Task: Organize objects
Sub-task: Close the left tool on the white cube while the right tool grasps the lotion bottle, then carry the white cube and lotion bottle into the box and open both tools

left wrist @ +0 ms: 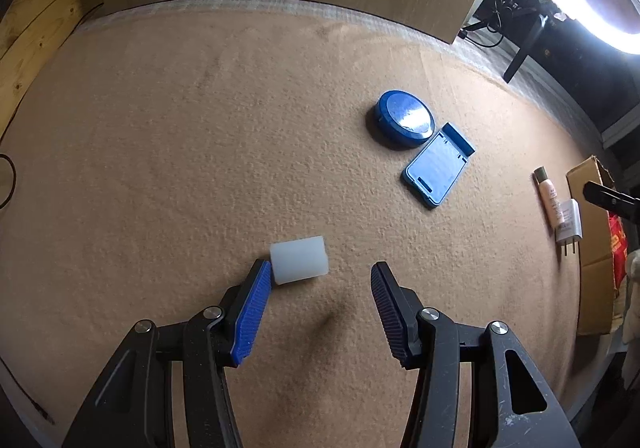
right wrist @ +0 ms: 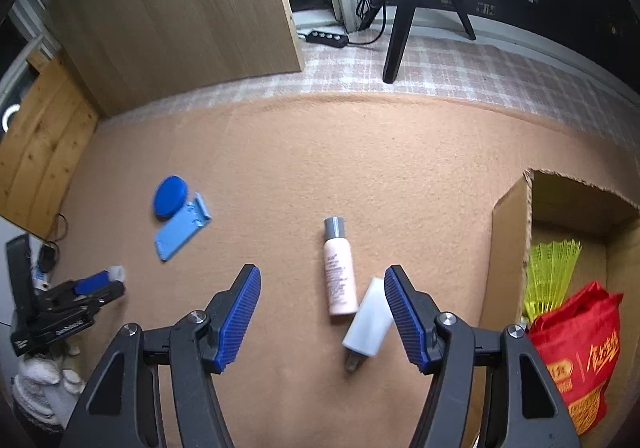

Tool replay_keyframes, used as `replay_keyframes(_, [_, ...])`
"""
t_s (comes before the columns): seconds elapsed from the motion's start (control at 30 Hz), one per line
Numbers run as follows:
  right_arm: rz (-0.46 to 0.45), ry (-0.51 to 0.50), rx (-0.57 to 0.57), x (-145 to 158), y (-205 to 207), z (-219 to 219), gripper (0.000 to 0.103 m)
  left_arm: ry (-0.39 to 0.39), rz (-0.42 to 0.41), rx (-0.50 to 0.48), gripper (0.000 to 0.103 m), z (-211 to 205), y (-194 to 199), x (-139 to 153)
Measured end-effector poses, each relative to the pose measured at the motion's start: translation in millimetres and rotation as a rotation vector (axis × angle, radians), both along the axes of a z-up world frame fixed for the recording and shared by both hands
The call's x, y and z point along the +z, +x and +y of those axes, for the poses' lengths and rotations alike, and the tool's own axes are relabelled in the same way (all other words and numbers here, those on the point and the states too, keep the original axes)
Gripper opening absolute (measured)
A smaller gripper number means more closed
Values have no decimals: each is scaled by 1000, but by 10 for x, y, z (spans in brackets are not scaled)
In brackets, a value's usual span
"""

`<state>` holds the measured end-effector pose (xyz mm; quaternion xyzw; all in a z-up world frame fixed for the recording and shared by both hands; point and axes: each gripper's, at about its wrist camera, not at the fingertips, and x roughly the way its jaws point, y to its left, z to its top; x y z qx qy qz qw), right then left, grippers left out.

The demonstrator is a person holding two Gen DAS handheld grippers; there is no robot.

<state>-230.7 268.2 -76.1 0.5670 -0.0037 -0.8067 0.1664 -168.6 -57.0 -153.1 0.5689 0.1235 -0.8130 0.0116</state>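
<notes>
Both grippers poised over loose items, nothing gripped yet.

The left gripper (left wrist: 318, 282) stands part open and empty, its left pad touching or just beside the end of the white cylinder (left wrist: 299, 259), which lies on its side on the tan surface (left wrist: 180, 135), so the jaws look lined up to straddle it. The right gripper (right wrist: 322, 288) is likewise part open and empty; the charger (right wrist: 370, 322) lies just inside its right pad, with the bottle (right wrist: 339, 272) touching or just beside the charger. The box (right wrist: 508, 248) at the right (already holding a red bag (right wrist: 576, 352) and shuttlecocks (right wrist: 550, 272)) is probably where things go. The blue tin (left wrist: 405, 117) and blue case (left wrist: 436, 167) lie together, well apart from both.
</notes>
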Motion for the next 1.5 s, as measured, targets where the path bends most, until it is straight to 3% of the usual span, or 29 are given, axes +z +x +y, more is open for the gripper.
replay_keyframes(0.2, [-28, 54, 28, -166, -140, -93, 53, -11, -5, 5, 55, -25, -19, -5])
replay_keyframes(0.63, [-62, 151, 86, -415, -244, -240, 40, -34, -2, 17, 30, -90, 5, -33])
replay_keyframes(0.73, [-71, 166, 96, -463, -246, -279, 35, -31, 2, 17, 28, -92, 14, -31])
replay_keyframes(0.87, [-70, 186, 107, -515, -241, -331, 20, -31, 6, 17, 27, -81, 16, -25])
replay_keyframes(0.97, [-67, 176, 116, -511, -224, -355, 18, -26, 11, 20, 26, -72, 25, -14])
replay_keyframes(1.2, [-26, 112, 110, -359, -99, -334, 18, -10, 34, 25, 25, -24, 86, 105])
replay_keyframes(1.5, [90, 19, 81, 225, 243, 11, 18, 22, 117, -36, 25, 354, 122, 520])
